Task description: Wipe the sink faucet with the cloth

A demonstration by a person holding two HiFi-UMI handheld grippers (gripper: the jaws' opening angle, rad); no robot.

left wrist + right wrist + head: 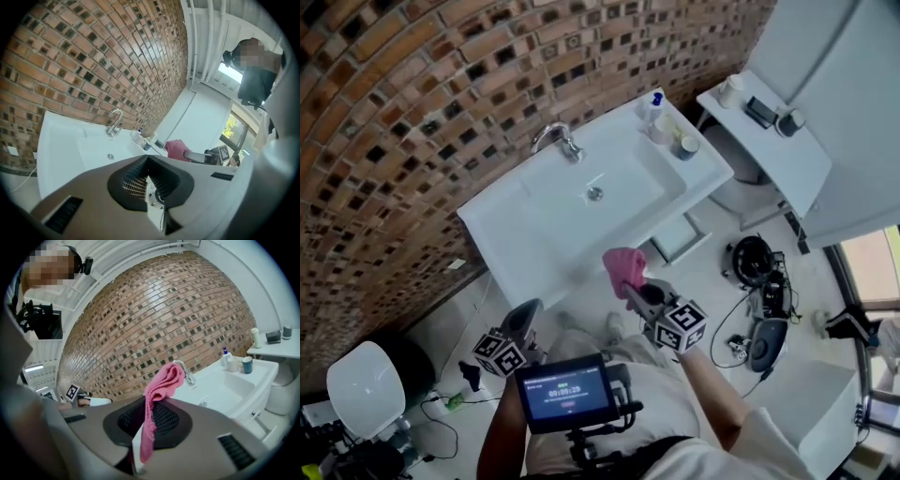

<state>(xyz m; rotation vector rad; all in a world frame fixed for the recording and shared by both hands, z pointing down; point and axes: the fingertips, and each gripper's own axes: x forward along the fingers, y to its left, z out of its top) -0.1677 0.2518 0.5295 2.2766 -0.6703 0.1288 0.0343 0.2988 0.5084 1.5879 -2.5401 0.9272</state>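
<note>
Pinching the pink cloth (623, 265) in our R claw (632, 284), we hold it near the sink (534, 230) front edge, well apart from the faucet (559, 140); L claw (525, 317) is closed w/ nothing in it.

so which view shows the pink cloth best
The right gripper view: the pink cloth sits large and central, clamped between the jaws. The head view shows only a small bunch; the left gripper view, a distant pink patch.

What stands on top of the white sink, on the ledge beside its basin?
A bottle with a blue cap, a white cup and a dark blue cup stand there in a row. The cups' insides cannot be seen. The cloth hides none of them.
</note>
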